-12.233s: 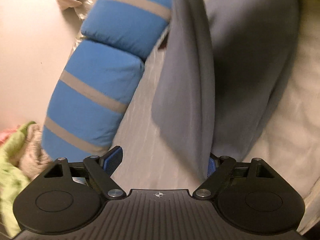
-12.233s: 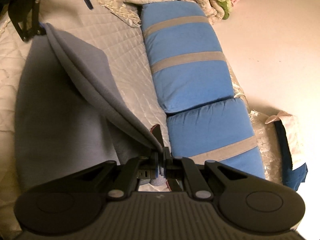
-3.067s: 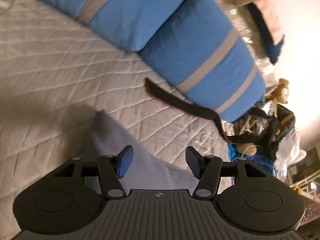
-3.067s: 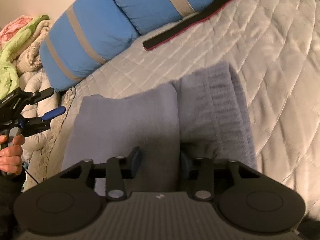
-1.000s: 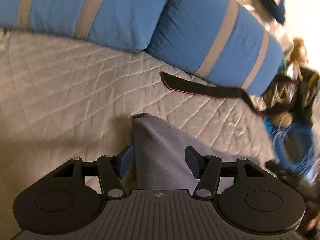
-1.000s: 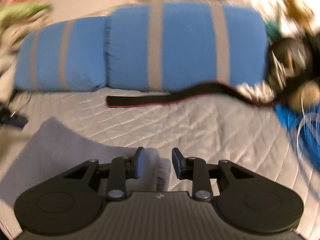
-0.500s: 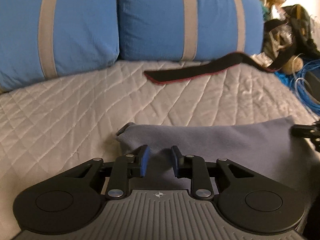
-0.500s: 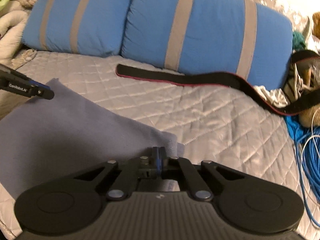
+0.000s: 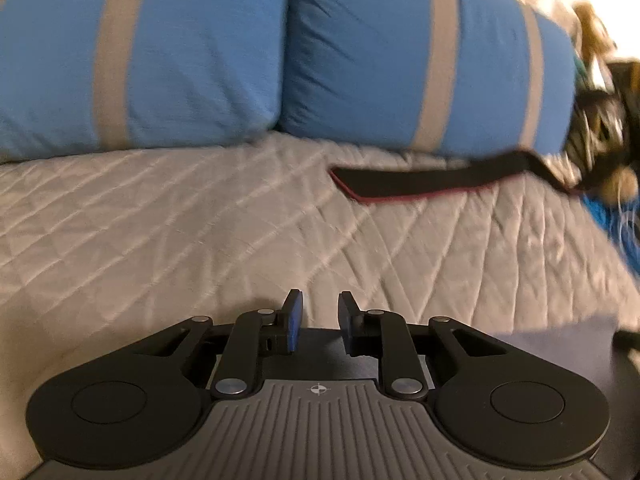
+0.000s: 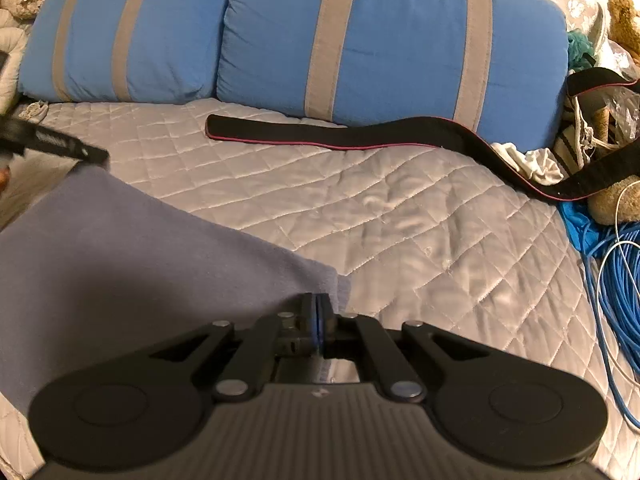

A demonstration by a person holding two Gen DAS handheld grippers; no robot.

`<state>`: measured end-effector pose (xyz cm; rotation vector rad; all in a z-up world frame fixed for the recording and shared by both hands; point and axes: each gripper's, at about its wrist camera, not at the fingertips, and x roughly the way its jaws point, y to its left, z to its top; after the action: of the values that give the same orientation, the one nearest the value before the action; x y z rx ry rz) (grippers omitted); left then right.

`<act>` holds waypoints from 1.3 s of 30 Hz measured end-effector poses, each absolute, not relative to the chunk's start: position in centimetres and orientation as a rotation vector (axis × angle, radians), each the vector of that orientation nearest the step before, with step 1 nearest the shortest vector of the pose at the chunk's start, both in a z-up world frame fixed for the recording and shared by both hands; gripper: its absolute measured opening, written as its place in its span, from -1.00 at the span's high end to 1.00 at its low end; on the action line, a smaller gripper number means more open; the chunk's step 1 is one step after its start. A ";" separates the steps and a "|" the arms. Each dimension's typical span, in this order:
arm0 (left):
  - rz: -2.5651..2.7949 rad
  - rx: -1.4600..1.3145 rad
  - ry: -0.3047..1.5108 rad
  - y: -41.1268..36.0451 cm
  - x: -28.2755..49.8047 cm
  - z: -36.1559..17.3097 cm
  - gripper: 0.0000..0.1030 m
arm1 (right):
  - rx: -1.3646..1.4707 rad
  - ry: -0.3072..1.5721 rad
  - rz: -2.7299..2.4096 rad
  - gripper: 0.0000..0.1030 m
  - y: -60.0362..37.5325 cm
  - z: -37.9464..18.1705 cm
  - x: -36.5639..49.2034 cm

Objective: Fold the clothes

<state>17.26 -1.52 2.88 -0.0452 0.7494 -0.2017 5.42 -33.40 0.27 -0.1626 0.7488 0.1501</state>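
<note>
Cloth [image 10: 132, 264] flat on quilt [image 10: 420, 232], R gripper [image 10: 319, 312] pinched shut on its corner; L gripper [image 9: 319, 326] slightly parted, nothing visibly between pads, so lifting now could drag cloth one-sided & skew fold

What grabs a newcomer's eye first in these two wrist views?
The two blue pillows with grey stripes fill the back of both views, lying along the far edge of the quilted bedspread. In front of them a long black strap with a red edge lies across the quilt. Nearest the camera, the right hand-held gripper pinches a corner of the grey-blue cloth spread at lower left.
</note>
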 end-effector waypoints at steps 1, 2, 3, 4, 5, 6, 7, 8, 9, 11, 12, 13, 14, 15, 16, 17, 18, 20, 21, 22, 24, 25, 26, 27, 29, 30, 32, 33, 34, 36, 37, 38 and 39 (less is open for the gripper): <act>-0.188 -0.044 0.717 -1.1 16.5 3.8 0.61 | -0.160 0.745 0.154 0.67 -33.5 0.4 5.3; -0.190 -0.043 0.697 -0.7 15.8 4.5 0.61 | -0.156 0.734 0.158 0.64 -33.5 0.6 5.1; -0.196 -0.042 0.680 -0.2 15.1 5.2 0.61 | -0.151 0.717 0.161 0.62 -33.6 0.9 4.9; -0.197 -0.047 0.690 0.2 14.7 5.5 0.62 | -0.148 0.696 0.171 0.55 -33.6 1.2 4.6; -0.208 -0.056 0.713 0.6 14.4 5.5 0.63 | -0.148 0.674 0.189 0.56 -33.5 1.5 4.3; -0.232 -0.064 0.736 0.7 14.1 5.4 0.63 | -0.150 0.660 0.205 0.56 -33.4 1.8 4.1; -0.259 -0.071 0.757 0.8 13.9 5.1 0.63 | -0.153 0.651 0.223 0.56 -33.2 2.0 4.0; -0.273 -0.063 0.775 0.6 13.8 4.7 0.63 | -0.159 0.652 0.240 0.56 -33.0 2.0 4.0; -0.285 -0.052 0.793 0.4 13.8 4.3 0.63 | -0.162 0.658 0.250 0.56 -32.9 1.9 4.3; -0.296 -0.027 0.828 -0.3 14.2 3.3 0.63 | -0.156 0.695 0.238 0.62 -32.9 1.2 5.2; -0.301 -0.015 0.845 -0.6 14.4 2.8 0.63 | -0.140 0.724 0.219 0.67 -33.0 0.7 5.7; -0.292 -0.003 0.862 -0.9 14.6 2.3 0.63 | -0.117 0.746 0.210 0.70 -33.2 0.3 6.2; -0.272 -0.002 0.879 -1.0 14.9 1.9 0.63 | -0.098 0.759 0.209 0.70 -33.4 0.1 6.4; -0.250 -0.003 0.896 -1.2 15.1 1.5 0.63 | -0.084 0.766 0.210 0.70 -33.6 0.1 6.6; -0.235 -0.006 0.903 -1.2 15.0 1.8 0.63 | -0.070 0.772 0.212 0.70 -33.7 0.0 6.7; -0.221 -0.011 0.907 -1.3 14.9 2.3 0.68 | -0.058 0.775 0.216 0.70 -33.9 0.0 6.8; -0.217 -0.005 0.895 -1.4 14.4 3.1 0.70 | -0.046 0.771 0.225 0.70 -34.2 0.1 6.6; -0.233 -0.001 0.866 -1.3 13.0 4.9 0.70 | -0.023 0.765 0.230 0.69 -34.8 0.4 6.2; -0.255 -0.009 0.852 -1.3 12.1 5.8 0.70 | -0.016 0.761 0.225 0.67 -35.0 0.7 5.7; -0.277 -0.014 0.848 -1.3 11.4 6.4 0.71 | -0.011 0.754 0.224 0.69 -35.2 1.1 5.1; -0.334 -0.005 0.845 -1.8 9.6 7.3 0.75 | 0.003 0.744 0.235 0.74 -35.4 2.0 3.6; -0.359 0.010 0.849 -2.2 8.9 7.5 0.76 | 0.007 0.749 0.243 0.74 -35.4 2.3 3.1; -0.374 0.029 0.862 -2.6 8.3 7.3 0.76 | 0.012 0.755 0.251 0.74 -35.5 2.5 2.5; -0.386 0.049 0.877 -3.0 7.7 7.0 0.76 | 0.015 0.762 0.256 0.74 -35.5 2.7 2.0; -0.394 0.084 0.908 -3.5 7.1 6.1 0.81 | 0.012 0.790 0.264 0.77 -35.3 2.5 1.5; -0.389 0.099 0.927 -3.6 7.0 5.5 0.83 | 0.003 0.808 0.270 0.77 -35.2 2.1 1.4; -0.375 0.134 0.965 -3.7 6.8 4.2 0.90 | -0.013 0.841 0.278 0.74 -35.0 1.1 1.4; -0.368 0.157 0.982 -3.8 6.8 3.5 0.90 | -0.018 0.851 0.276 0.68 -35.0 0.6 1.5; -0.359 0.184 0.996 -3.8 6.7 2.8 0.90 | -0.018 0.860 0.274 0.65 -35.0 0.2 1.6; -0.344 0.240 1.005 -4.0 6.4 1.8 0.90 | -0.027 0.866 0.266 0.67 -34.8 0.1 1.6; -0.342 0.258 0.999 -4.0 6.2 1.6 0.90 | -0.040 0.866 0.264 0.67 -34.6 0.1 1.6; -0.341 0.276 0.993 -4.0 5.9 1.4 0.90 | -0.055 0.865 0.263 0.68 -34.4 0.0 1.5; -0.334 0.277 0.992 -4.0 5.8 1.6 0.90 | -0.062 0.865 0.261 0.68 -34.3 -0.1 1.4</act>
<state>5.76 -3.99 1.57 0.2775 0.9924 -0.3335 1.43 -34.28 -0.08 -0.0620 0.8652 0.2608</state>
